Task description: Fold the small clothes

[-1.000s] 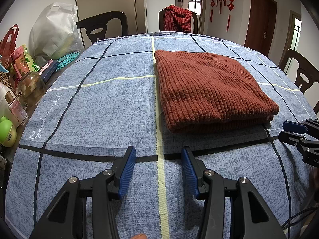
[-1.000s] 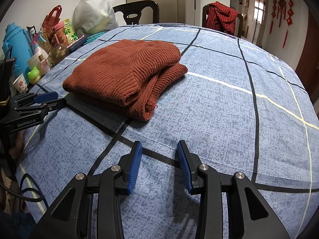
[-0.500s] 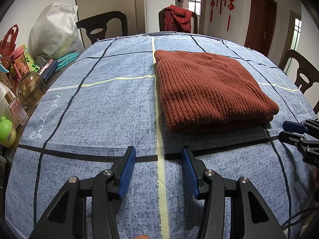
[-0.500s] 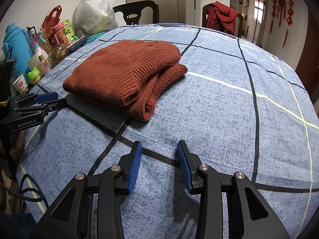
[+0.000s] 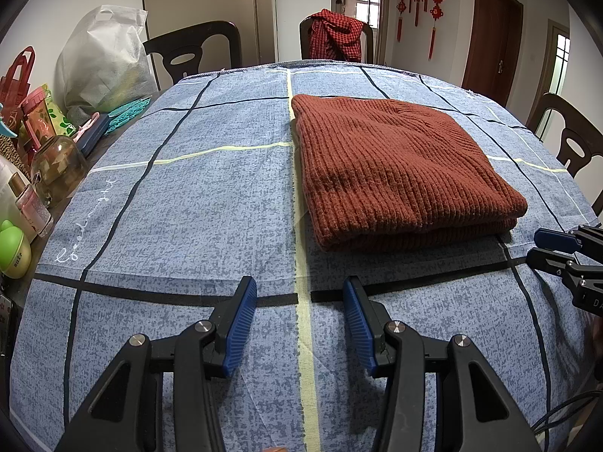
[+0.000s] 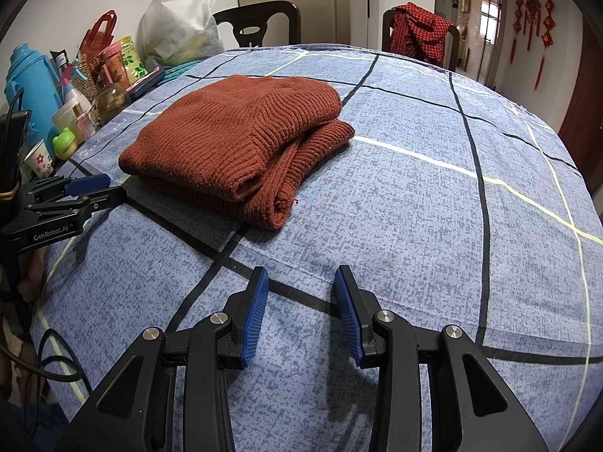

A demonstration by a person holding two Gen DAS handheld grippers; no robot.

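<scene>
A rust-brown ribbed knit sweater (image 5: 392, 165) lies folded in a thick rectangle on the blue checked tablecloth (image 5: 188, 196). It also shows in the right wrist view (image 6: 241, 139), with its open folded edges facing the camera. My left gripper (image 5: 299, 293) is open and empty, low over the cloth in front of the sweater's near left corner. My right gripper (image 6: 301, 282) is open and empty, in front of the sweater's near right side. Each gripper shows at the edge of the other's view, the left one (image 6: 94, 190) and the right one (image 5: 546, 246).
Bottles, a glass jar (image 5: 60, 165), a blue thermos (image 6: 30, 83), cups and a white bag (image 5: 105, 60) crowd the table's left edge. Dark chairs (image 5: 196, 49) stand around the table; one holds a red checked garment (image 5: 335, 37).
</scene>
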